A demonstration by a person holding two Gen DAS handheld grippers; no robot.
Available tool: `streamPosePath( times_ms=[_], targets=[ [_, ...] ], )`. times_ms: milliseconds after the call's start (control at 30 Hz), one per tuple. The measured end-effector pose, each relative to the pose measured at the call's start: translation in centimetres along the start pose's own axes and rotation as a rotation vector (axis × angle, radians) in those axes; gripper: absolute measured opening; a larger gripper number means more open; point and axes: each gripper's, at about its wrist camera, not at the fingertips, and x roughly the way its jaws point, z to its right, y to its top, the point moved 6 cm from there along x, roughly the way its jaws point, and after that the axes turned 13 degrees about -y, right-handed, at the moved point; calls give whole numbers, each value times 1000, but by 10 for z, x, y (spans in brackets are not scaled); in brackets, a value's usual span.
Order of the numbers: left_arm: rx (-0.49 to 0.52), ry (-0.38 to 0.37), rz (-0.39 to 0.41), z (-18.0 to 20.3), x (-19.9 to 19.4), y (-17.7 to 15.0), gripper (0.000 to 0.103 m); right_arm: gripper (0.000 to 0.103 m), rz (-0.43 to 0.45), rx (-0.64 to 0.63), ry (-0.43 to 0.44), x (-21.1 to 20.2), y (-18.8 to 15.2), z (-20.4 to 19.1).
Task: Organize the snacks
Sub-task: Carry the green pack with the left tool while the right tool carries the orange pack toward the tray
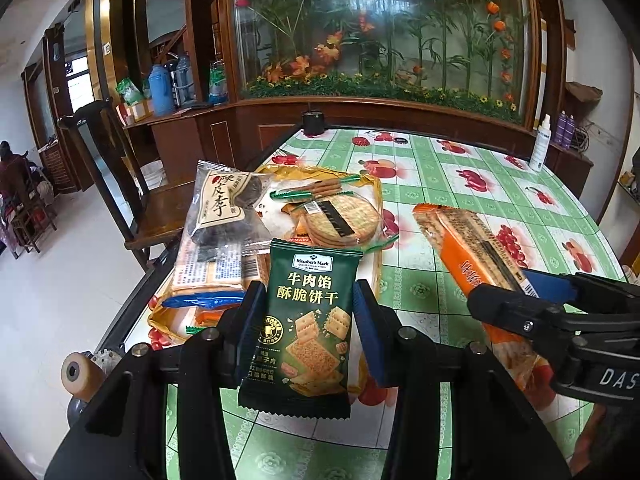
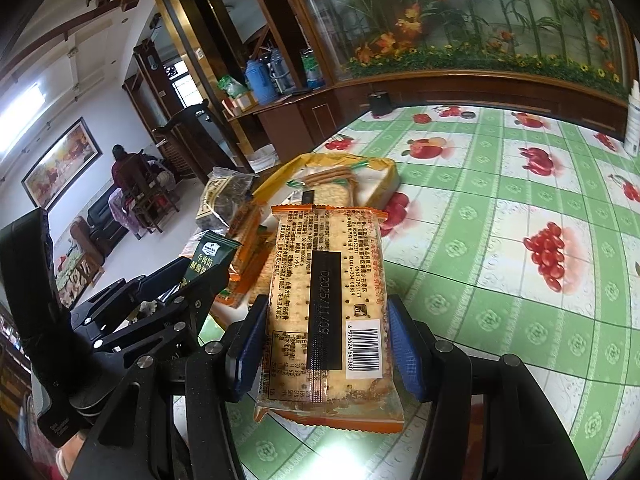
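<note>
Nearest in the left wrist view, the left gripper [image 1: 308, 300] is clenching a dark green biscuit packet [image 1: 306, 332] between its blue pads, the packet standing upright with its printed face to the camera and hanging clear above the table [image 1: 460, 184]. Beside it, to the right, the right gripper [image 2: 326, 340] is grasping an orange cracker packet [image 2: 326, 312] by its two long edges, barcode side up, the packet lying lengthwise along the fingers and held off the tablecloth. Just beyond both grippers, a yellow-rimmed tray [image 1: 374, 188] is sitting near the table's left edge and is holding a heap of snacks: a clear bag of dark dried plums [image 1: 224, 212] is leaning on the near left of the heap, a clear pack of round crackers [image 1: 340, 220] is lying at the middle, and thin biscuit sticks [image 1: 316, 190] are lying at the back. Further off, a small black cup [image 1: 313, 123] is standing at the table's far edge and a white spray bottle [image 1: 539, 144] is standing at its far right. A wooden chair [image 1: 120, 184] is standing at the left of the table.
</note>
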Motion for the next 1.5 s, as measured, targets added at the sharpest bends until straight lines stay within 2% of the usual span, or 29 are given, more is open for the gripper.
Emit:
streamPosePath(
  times_ms=[833,1500],
  targets=[
    [-39,2,-2,-19,3,1,43,58,-22,-30,25,21,8,-18],
    [-94,-3,-26,-40,21,5,43,58,-47,-56,50,60,34,-41]
  ],
)
